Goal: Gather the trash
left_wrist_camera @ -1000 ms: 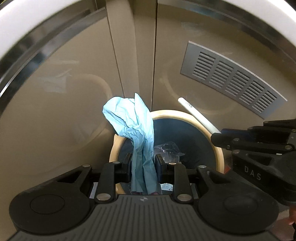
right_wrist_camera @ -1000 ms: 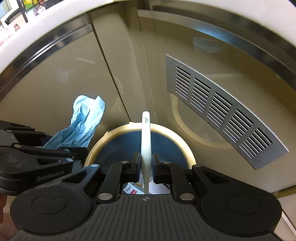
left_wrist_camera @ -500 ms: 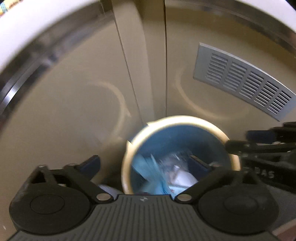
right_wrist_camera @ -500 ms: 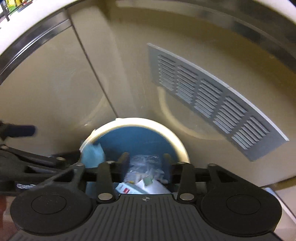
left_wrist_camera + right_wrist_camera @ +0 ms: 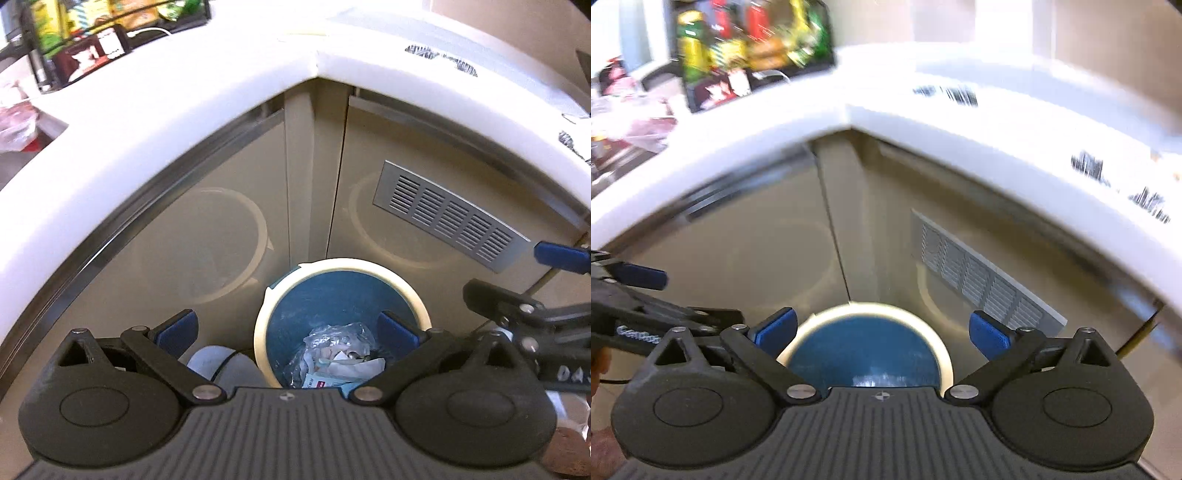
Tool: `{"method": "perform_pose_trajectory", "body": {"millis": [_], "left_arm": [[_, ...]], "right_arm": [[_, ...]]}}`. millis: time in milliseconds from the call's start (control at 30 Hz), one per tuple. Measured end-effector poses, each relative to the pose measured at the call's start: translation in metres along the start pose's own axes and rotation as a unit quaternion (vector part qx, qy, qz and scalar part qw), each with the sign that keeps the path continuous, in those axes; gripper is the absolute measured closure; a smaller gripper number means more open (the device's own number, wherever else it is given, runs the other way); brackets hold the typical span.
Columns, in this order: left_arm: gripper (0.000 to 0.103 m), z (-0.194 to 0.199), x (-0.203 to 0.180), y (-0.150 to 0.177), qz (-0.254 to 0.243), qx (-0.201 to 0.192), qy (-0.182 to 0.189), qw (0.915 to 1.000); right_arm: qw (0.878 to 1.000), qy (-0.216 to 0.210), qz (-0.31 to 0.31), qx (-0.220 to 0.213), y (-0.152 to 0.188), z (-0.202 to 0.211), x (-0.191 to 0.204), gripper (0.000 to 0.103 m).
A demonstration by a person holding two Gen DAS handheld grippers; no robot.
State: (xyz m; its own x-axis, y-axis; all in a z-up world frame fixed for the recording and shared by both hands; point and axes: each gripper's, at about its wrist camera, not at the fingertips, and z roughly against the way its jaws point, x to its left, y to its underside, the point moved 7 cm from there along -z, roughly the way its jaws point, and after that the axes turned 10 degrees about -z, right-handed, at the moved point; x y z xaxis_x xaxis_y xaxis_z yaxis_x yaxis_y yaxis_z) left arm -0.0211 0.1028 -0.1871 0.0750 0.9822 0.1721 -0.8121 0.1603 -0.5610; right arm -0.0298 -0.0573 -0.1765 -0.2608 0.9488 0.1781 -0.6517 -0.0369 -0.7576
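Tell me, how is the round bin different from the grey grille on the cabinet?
The bin is round with a cream rim and blue inside; the grille is a flat grey rectangle with slots. The bin stands low by the cabinet corner and holds crumpled trash; the grille sits higher up on the cabinet door and holds nothing. Both are beneath the white countertop.

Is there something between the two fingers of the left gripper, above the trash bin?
Nothing is held there. In the left wrist view the left gripper stands wide open, and between its fingers only the trash bin shows below, with crumpled trash inside.
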Motion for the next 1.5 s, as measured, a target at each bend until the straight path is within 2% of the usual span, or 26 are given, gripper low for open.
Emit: {"method": "perform_pose_trajectory", "body": {"millis": [100, 167, 433, 767, 1300, 1500], "left_arm": [[0.000, 0.015, -0.002, 0.004, -0.005, -0.007, -0.006, 0.9999], [0.000, 0.021, -0.003, 0.004, -0.007, -0.010, -0.013, 0.9998], [0.000, 0.034, -0.005, 0.014, -0.009, -0.011, -0.008, 0.9999], [0.000, 0.026, -0.014, 0.025, -0.022, 0.022, 0.005, 0.9995], [0.000, -0.005, -0.024, 0.035, -0.062, 0.081, -0.016, 0.9946], [0.000, -0.013, -0.025, 0.036, -0.068, 0.087, -0.013, 0.9938]], "right_arm": [[0.999, -0.011, 0.029, -0.018, 0.002, 0.022, 0.010, 0.000], [0.999, -0.001, 0.040, -0.027, 0.005, 0.033, 0.013, 0.000], [0.999, 0.009, 0.027, -0.022, 0.019, 0.048, 0.016, 0.000], [0.999, 0.036, 0.017, -0.013, 0.025, 0.043, 0.007, 0.000], [0.999, 0.051, 0.010, 0.016, 0.035, 0.028, -0.002, 0.000], [0.998, 0.053, 0.006, 0.027, 0.036, 0.021, -0.007, 0.000]]}}
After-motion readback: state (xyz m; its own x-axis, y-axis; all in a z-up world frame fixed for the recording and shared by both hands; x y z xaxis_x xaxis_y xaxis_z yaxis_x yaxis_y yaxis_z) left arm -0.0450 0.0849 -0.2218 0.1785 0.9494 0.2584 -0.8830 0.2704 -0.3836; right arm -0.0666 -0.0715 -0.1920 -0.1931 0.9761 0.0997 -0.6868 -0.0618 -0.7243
